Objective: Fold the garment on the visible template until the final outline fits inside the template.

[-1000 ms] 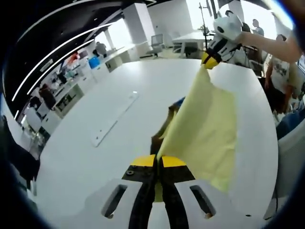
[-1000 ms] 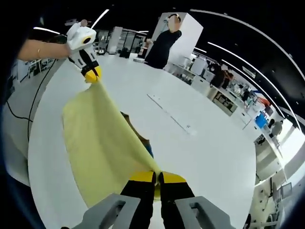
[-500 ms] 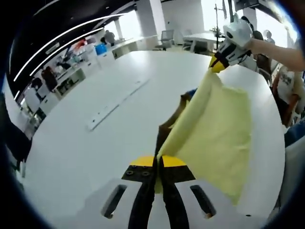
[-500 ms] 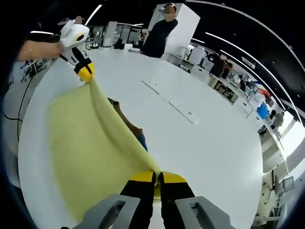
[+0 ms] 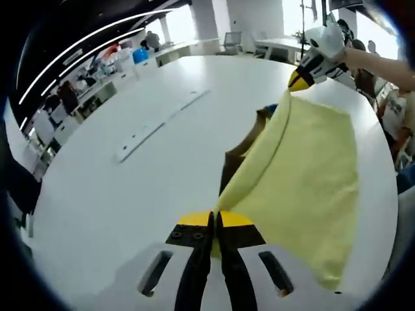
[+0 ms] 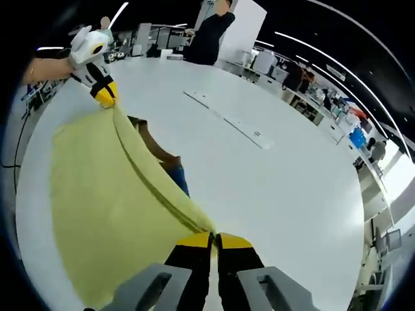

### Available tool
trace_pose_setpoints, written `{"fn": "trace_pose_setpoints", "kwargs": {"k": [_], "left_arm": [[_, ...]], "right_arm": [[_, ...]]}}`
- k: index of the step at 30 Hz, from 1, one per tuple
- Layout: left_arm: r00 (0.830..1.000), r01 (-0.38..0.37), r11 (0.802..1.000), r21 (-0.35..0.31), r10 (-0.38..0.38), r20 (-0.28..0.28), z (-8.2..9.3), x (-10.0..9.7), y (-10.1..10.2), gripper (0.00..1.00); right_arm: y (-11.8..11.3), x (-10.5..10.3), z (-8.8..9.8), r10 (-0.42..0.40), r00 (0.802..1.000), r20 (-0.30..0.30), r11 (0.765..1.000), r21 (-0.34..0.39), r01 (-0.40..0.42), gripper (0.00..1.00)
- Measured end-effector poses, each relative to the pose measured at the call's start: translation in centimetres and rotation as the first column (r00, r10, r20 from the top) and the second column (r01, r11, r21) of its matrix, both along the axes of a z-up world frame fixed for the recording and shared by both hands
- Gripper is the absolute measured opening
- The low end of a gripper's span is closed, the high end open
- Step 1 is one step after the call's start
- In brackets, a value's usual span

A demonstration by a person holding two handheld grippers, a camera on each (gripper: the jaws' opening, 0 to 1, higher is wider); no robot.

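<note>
garment (image 5: 305, 175): matt yellow cloth, soft | table (image 5: 130, 188): smooth white, slight sheen

Two close cameras facing each other along the yellow garment (image 5: 305, 168) over one white table (image 5: 130, 188).

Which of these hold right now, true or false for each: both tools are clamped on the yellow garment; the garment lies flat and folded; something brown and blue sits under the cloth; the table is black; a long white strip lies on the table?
1. Both tools are clamped on the yellow garment. True: the left tool and right tool each pinch an end of one edge.
2. The garment lies flat and folded. False: that edge is held stretched between the tools.
3. Something brown and blue sits under the cloth. True: a brown and blue item pokes out beside it.
4. The table is black. False: it is white.
5. A long white strip lies on the table. True.
</note>
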State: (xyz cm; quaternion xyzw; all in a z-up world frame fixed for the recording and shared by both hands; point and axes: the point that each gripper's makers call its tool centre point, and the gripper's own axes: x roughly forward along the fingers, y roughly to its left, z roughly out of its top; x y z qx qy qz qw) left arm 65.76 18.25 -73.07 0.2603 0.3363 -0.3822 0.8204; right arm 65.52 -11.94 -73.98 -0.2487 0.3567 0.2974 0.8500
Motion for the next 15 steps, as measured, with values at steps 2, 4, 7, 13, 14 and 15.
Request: {"fn": "trace_pose_setpoints", "kwargs": {"k": [2, 4, 7, 13, 14, 15], "left_arm": [[1.0, 0.006, 1.0, 0.012, -0.006, 0.001, -0.29, 0.17, 0.0, 0.0], [1.0, 0.005, 1.0, 0.016, -0.005, -0.004, -0.56, 0.22, -0.02, 0.0], [1.0, 0.004, 1.0, 0.029, -0.004, -0.002, -0.92, 0.26, 0.18, 0.01], [1.0, 0.021, 0.998, 0.057, -0.022, 0.021, -0.55, 0.1, 0.86, 0.03], [0.999, 0.027, 0.998, 0.054, -0.028, 0.022, -0.4, -0.04, 0.9, 0.02], [0.999, 0.04, 0.998, 0.051, -0.042, 0.026, -0.18, -0.25, 0.91, 0.02]], "right_arm": [[-0.11, 0.1, -0.14, -0.006, 1.0, -0.005, 1.0, 0.008, 0.006, 0.0], [-0.08, 0.13, -0.32, -0.006, 1.0, -0.006, 1.0, 0.003, 0.006, 0.0], [0.01, 0.27, -0.42, -0.009, 1.0, -0.005, 1.0, 0.003, 0.009, 0.0], [0.12, 0.11, -0.58, 0.0, 1.0, -0.014, 1.0, 0.002, 0.0, 0.0], [0.14, -0.05, -0.61, 0.011, 1.0, -0.018, 1.0, -0.001, -0.011, 0.0], [0.17, -0.13, -0.5, 0.014, 1.0, -0.014, 1.0, 0.002, -0.014, 0.0]]}}
